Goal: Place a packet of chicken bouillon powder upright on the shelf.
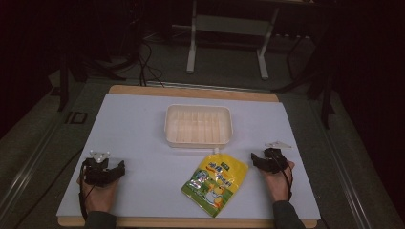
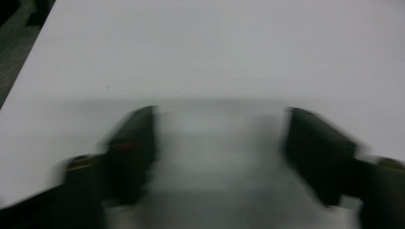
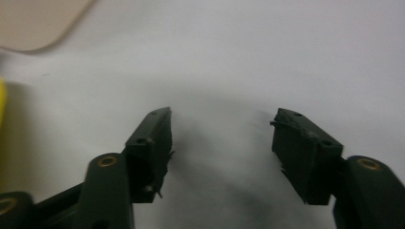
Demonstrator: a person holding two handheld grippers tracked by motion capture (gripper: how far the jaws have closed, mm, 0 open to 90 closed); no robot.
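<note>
A: What is the biggest thing there?

B: The table (image 1: 143,124), covered by a white sheet, with a wooden edge showing at the far and near sides. Both grippers rest low over its near part.

A: And next in size?

B: A cream plastic tray (image 1: 198,125) with a ribbed bottom. It lies ahead of both grippers, roughly midway between them and farther from the person. In the right gripper view its rounded corner (image 3: 38,24) sits at the upper left, beyond the left-hand jaw.

A: Then?

B: A yellow spouted pouch (image 1: 215,183) with a cartoon print, lying flat. Its spout points toward the tray and nearly reaches the tray's near wall. It lies between the two grippers, closer to the right one. In the right gripper view a yellow sliver (image 3: 2,102) of it shows at the left border.

A: How does the left gripper (image 1: 102,171) stand?

B: Its view is blurred, yet the left gripper (image 2: 219,143) has its jaws spread wide, with bare white sheet between them and nothing held.

A: And the right gripper (image 1: 267,160)?

B: In its own view the right gripper (image 3: 220,143) also has its jaws wide apart over bare sheet, gripping nothing. The pouch lies off to its left, well apart from the jaws.
</note>
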